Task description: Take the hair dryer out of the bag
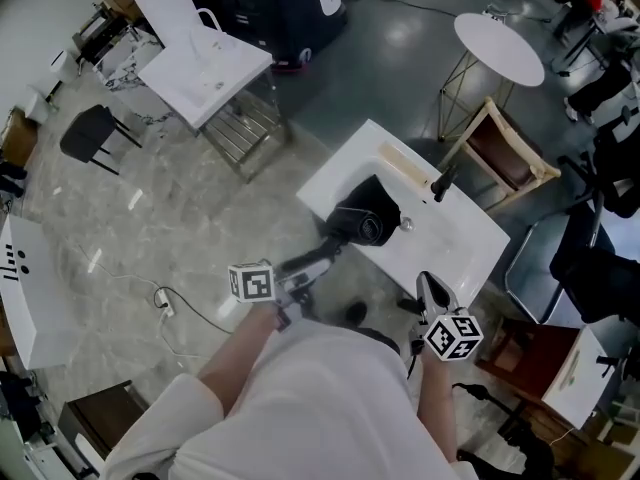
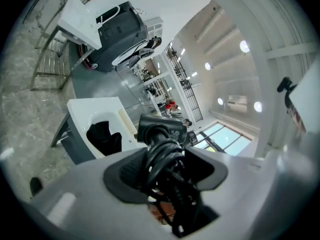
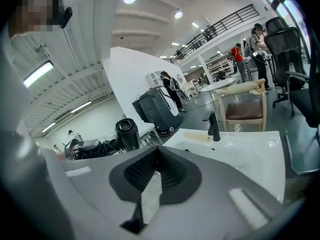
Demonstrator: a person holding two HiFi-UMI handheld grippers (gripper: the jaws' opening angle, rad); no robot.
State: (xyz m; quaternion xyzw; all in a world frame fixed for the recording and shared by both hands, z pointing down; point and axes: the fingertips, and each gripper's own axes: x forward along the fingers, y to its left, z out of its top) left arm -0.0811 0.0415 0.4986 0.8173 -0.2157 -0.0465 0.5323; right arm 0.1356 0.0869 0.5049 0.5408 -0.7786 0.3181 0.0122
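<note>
Grey marbled floor (image 1: 150, 228) fills most of my head view, with a white sink unit (image 1: 460, 243) just past centre at about 1 o'clock. A black bag (image 1: 372, 196) lies in its basin.

The hair dryer (image 1: 358, 225) is out of that bag. It hangs over the unit's near-left edge, barrel end toward me, with the handle running down to 7 o'clock into the left gripper (image 1: 303, 268). The head view does not show the grip itself, but the left gripper view does. The jaws stand wide and are clamped on the handle, which has its cord (image 2: 162, 164) wound round it, and the dryer's head (image 2: 162, 129) sticks up beyond them. That view also shows the bag (image 2: 105, 136) slumped in the basin at 9 o'clock of the dryer, apart from it.

The right gripper (image 1: 432, 290) sits at the unit's near edge, at 5 o'clock of the dryer. Its own view shows the jaws (image 3: 150, 184) pressed together with nothing between them. It also gives a side-on look at the dryer (image 3: 126, 131), held aloft at 10 o'clock and clear of the sink top. The black faucet (image 3: 214, 126) stands upright at 1 o'clock.

For room, the floor is open to 9 o'clock of the sink. A wooden chair (image 1: 505, 153) stands close against its far-right side, and a round white table (image 1: 498, 48) is beyond that at 1 o'clock. A second white sink unit (image 1: 205, 73) stands well apart at 11 o'clock. Only the right gripper view shows people (image 3: 257, 39) standing far off at 2 o'clock.
</note>
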